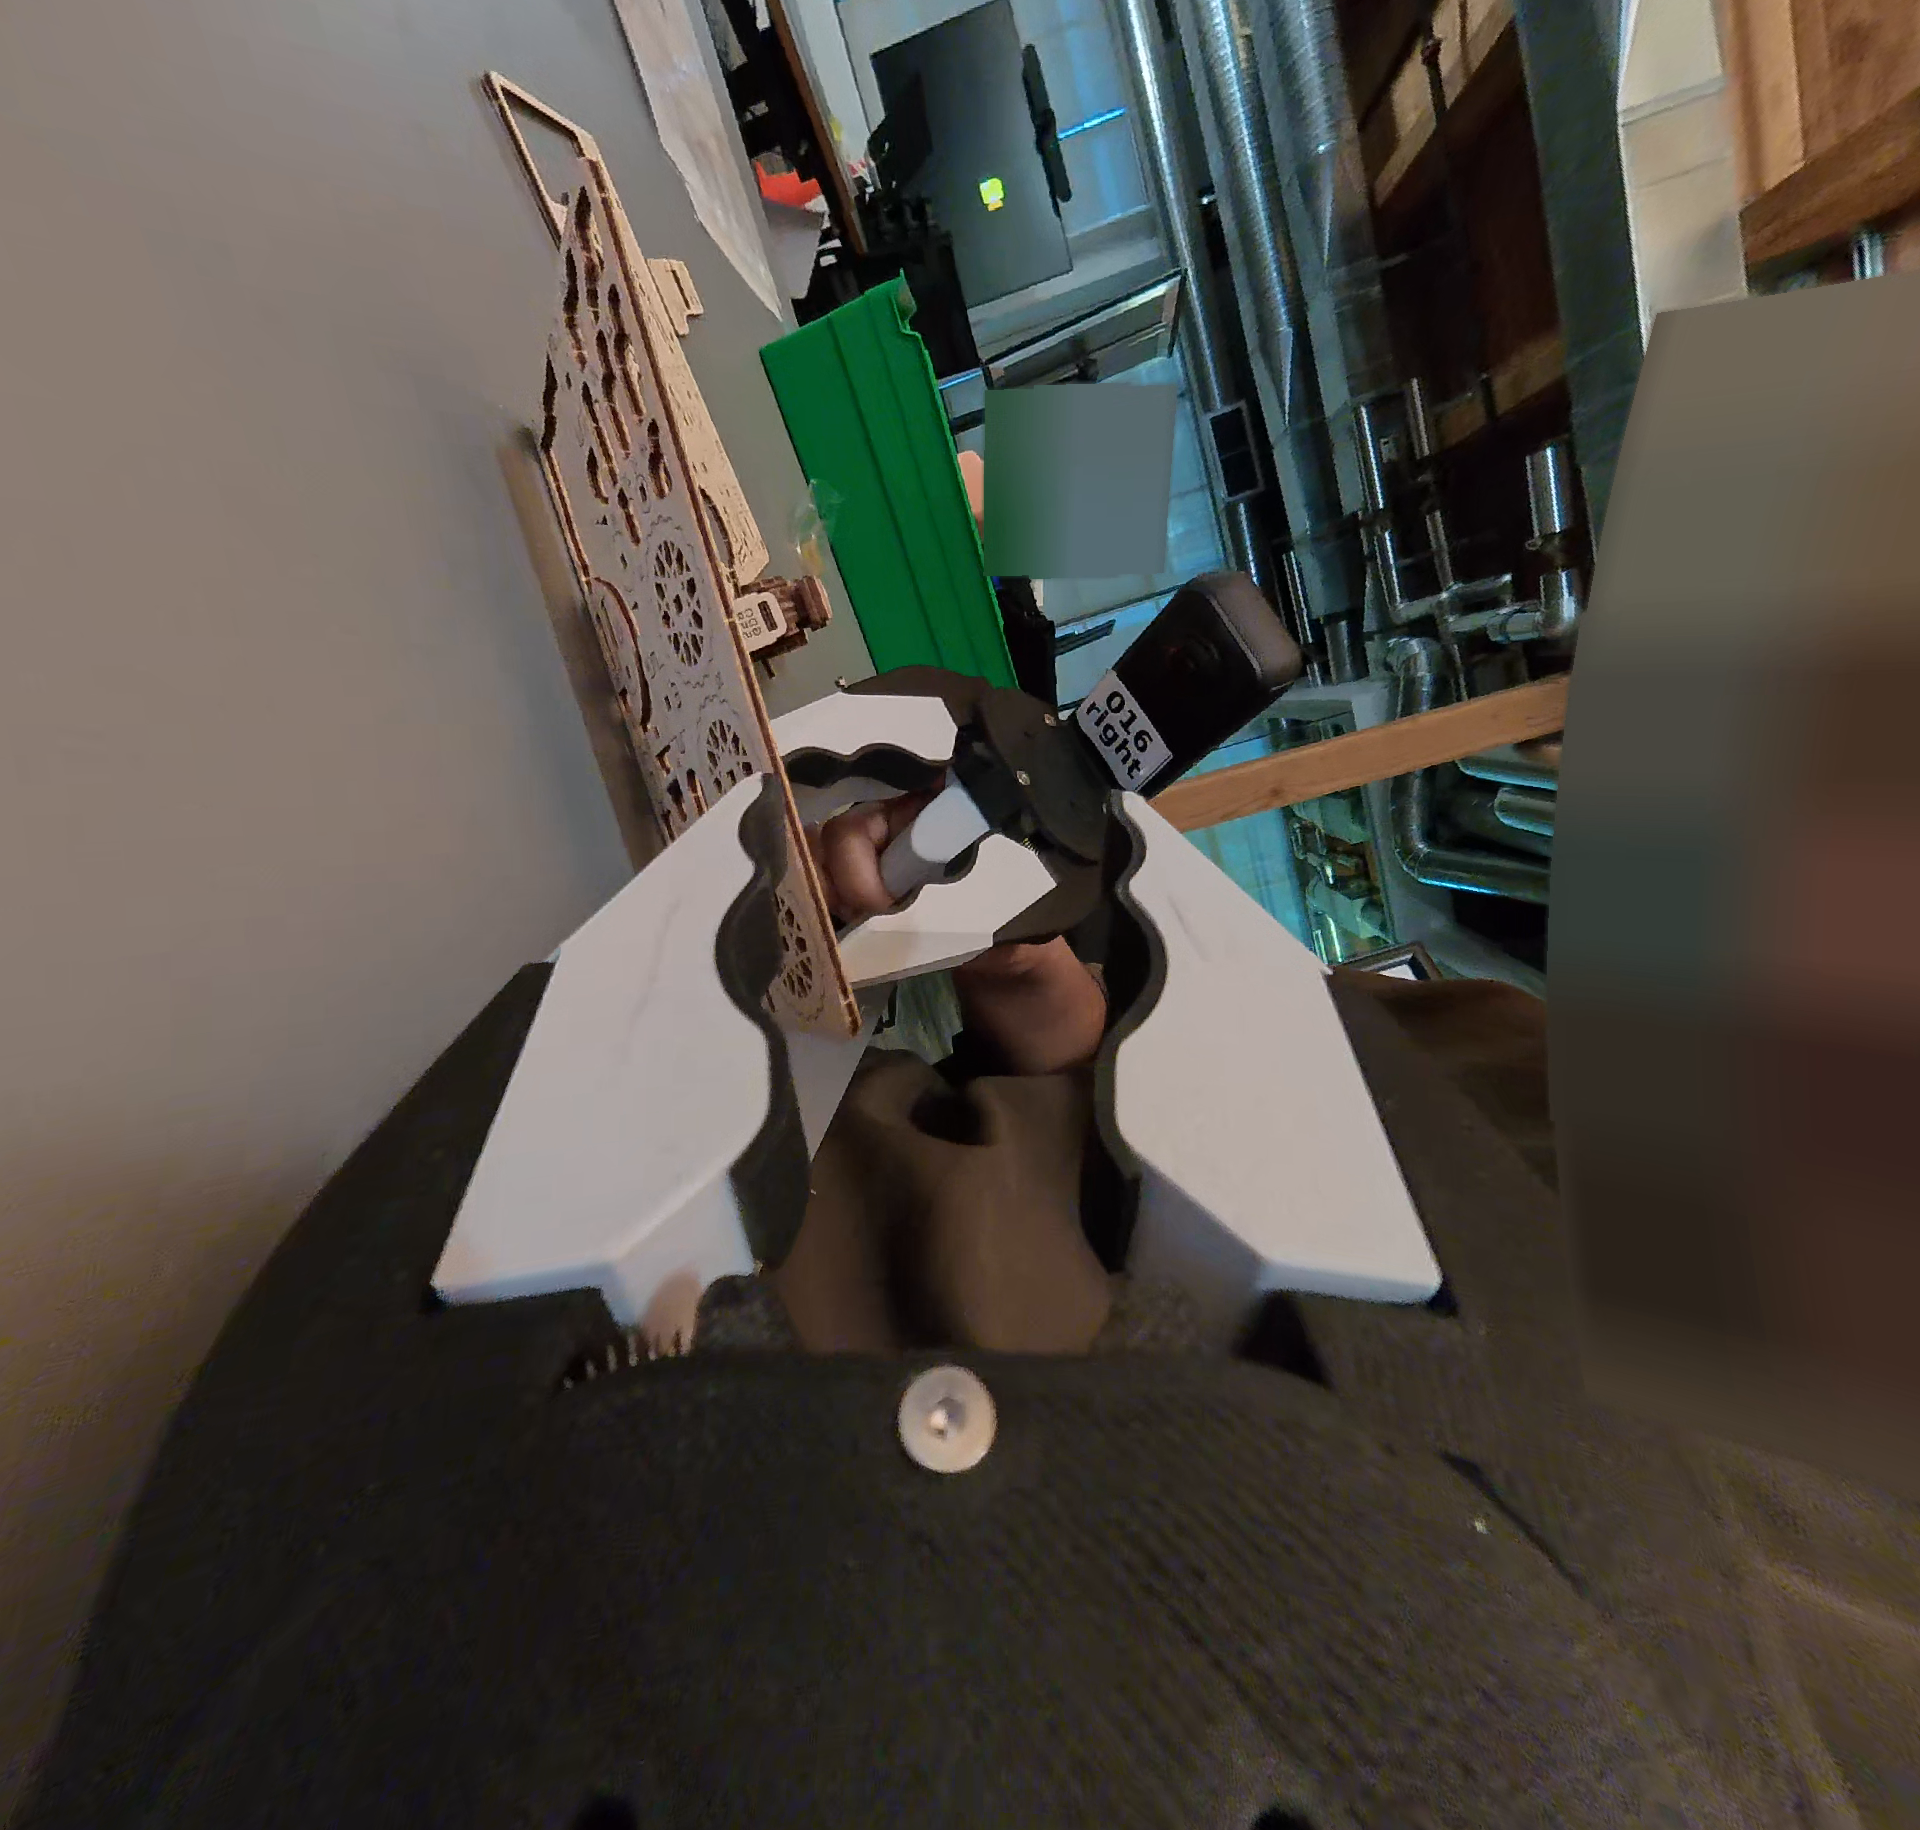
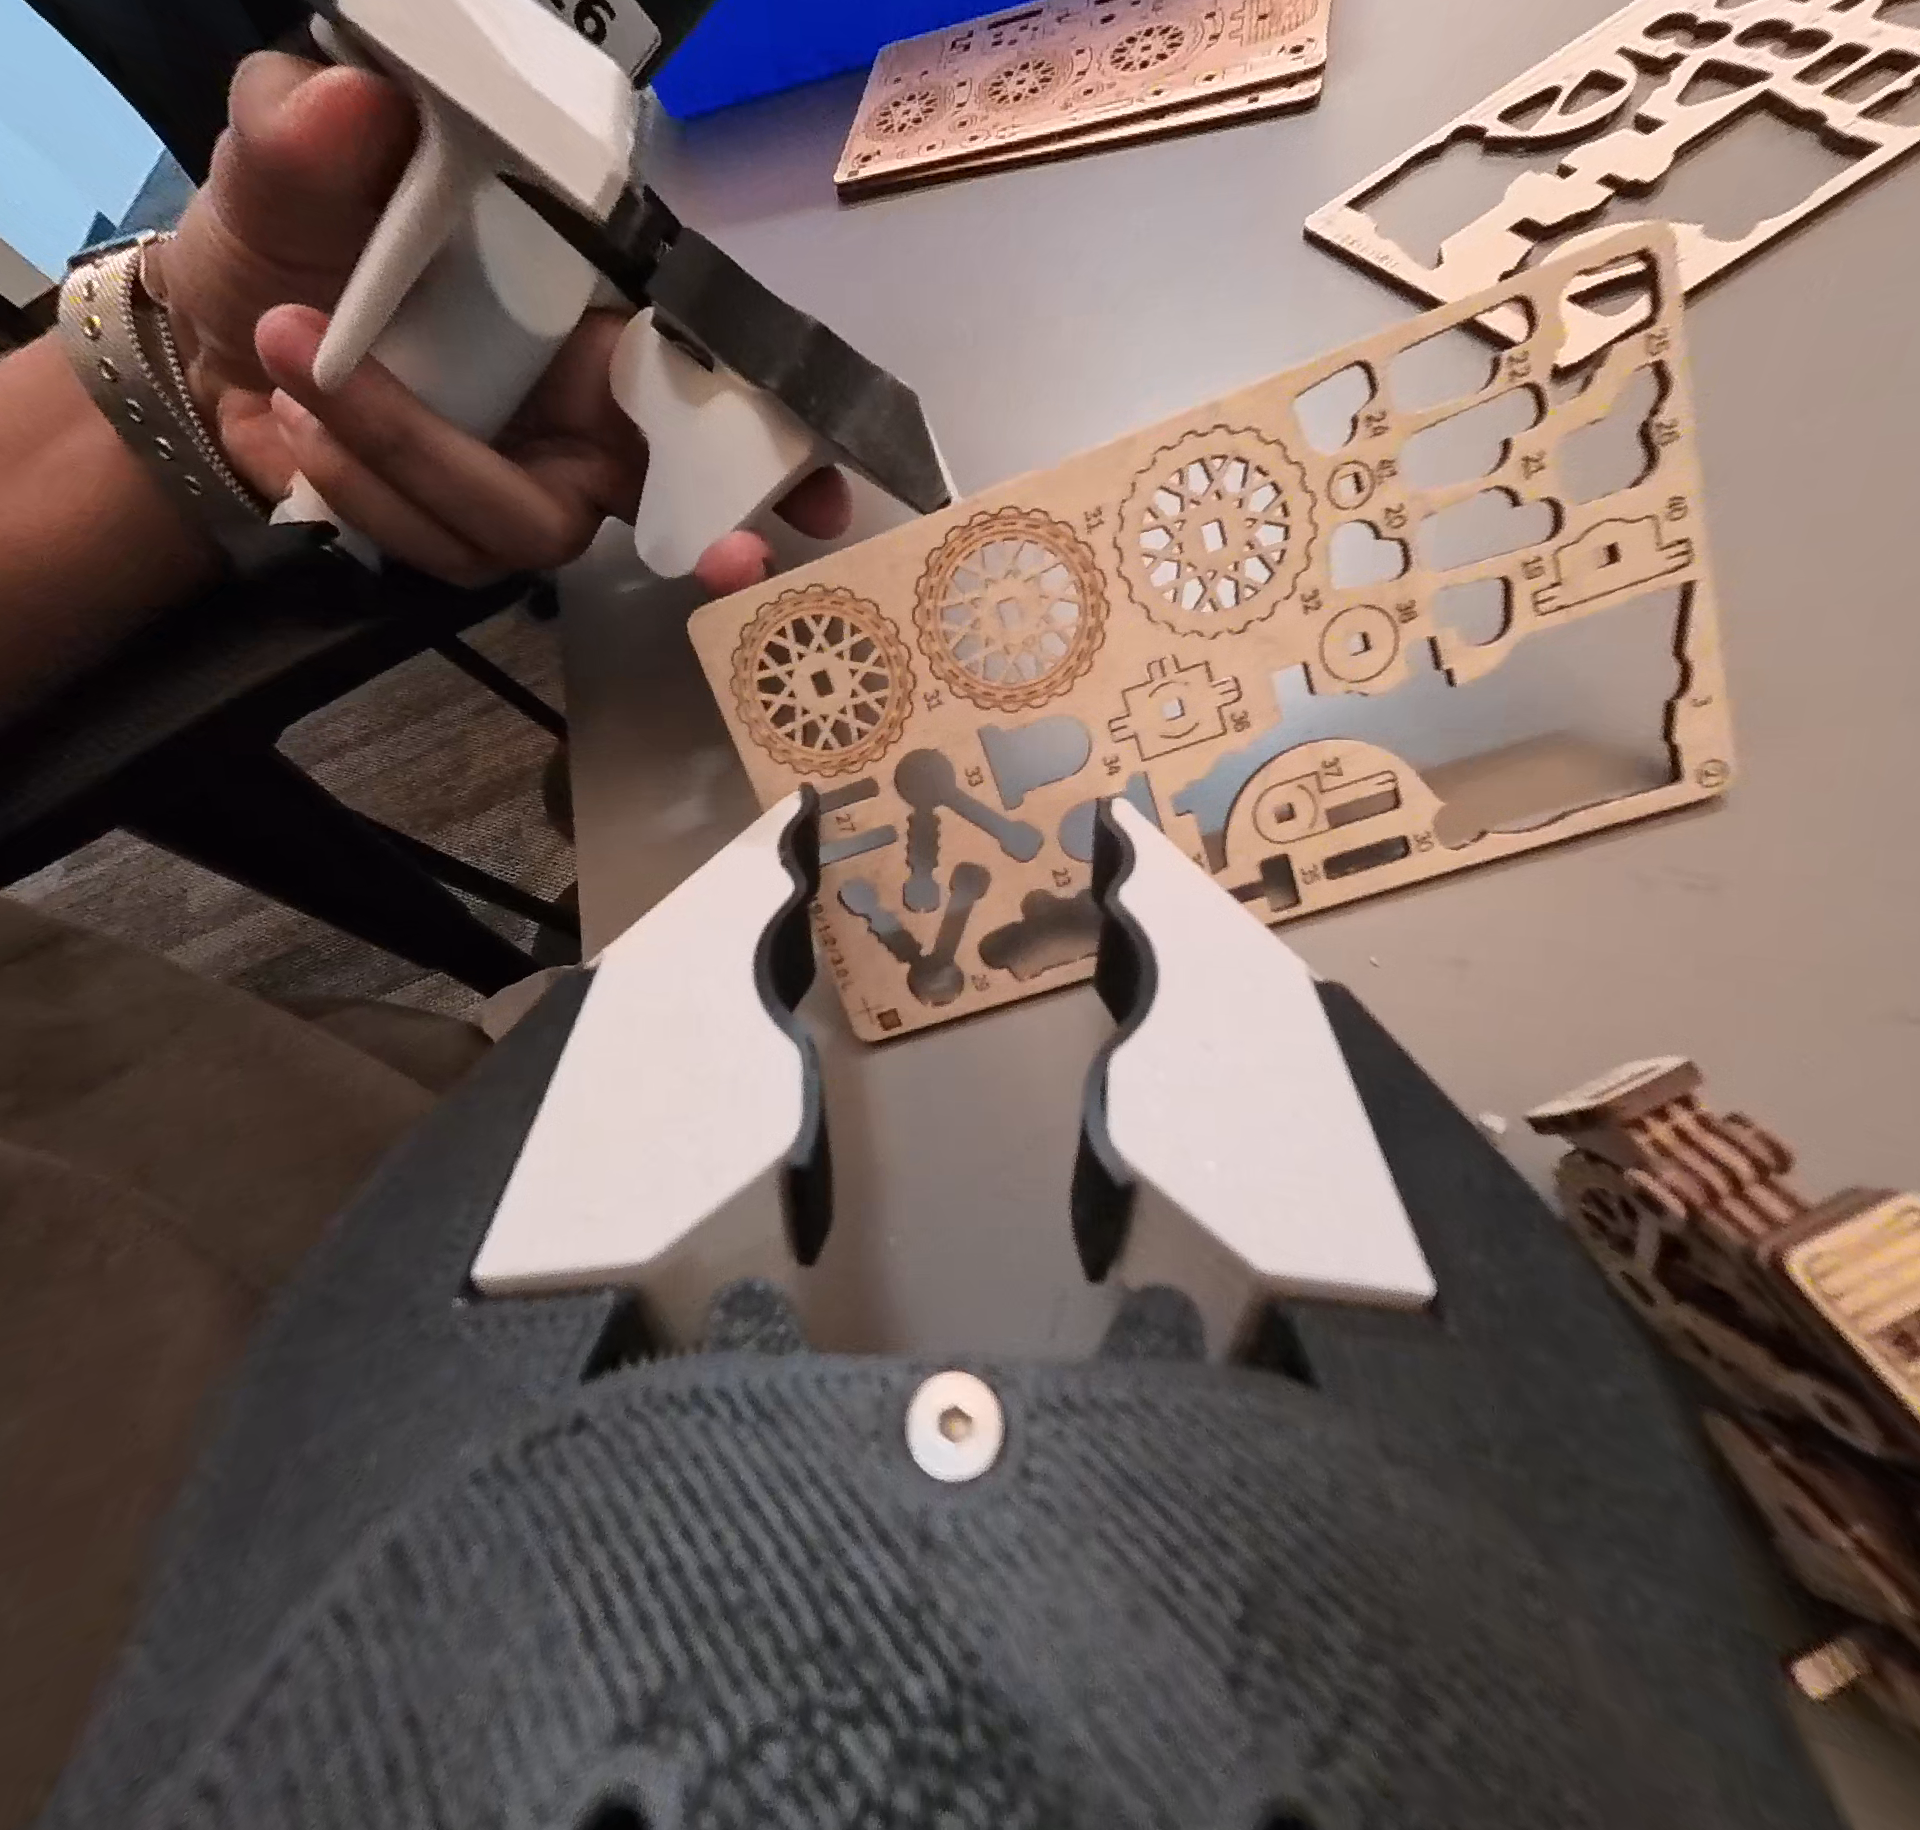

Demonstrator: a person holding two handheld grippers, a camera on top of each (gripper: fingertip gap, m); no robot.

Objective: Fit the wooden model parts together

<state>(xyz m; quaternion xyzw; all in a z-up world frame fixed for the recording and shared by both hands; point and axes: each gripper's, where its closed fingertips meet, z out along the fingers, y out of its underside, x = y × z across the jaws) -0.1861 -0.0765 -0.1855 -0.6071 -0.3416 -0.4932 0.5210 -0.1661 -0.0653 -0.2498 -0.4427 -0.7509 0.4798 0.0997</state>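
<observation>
Both grippers gape empty — right gripper straddling the wooden parts sheet's near corner, its long axis running rightward, left gripper above its far edge.

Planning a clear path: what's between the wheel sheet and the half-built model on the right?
Only bare grey table, plus a tiny pale speck near the half-built model. The wheel sheet stands apart from it. Right wrist view shows this.

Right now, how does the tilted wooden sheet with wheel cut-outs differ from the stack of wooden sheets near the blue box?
The tilted wooden sheet with wheel cut-outs is single and stands propped on one edge; the stack of wooden sheets holds several lying flat. The tilted sheet has many empty holes where parts are gone; the stack's top sheet looks mostly intact. Both are laser-cut wood with spoked wheels.
</observation>
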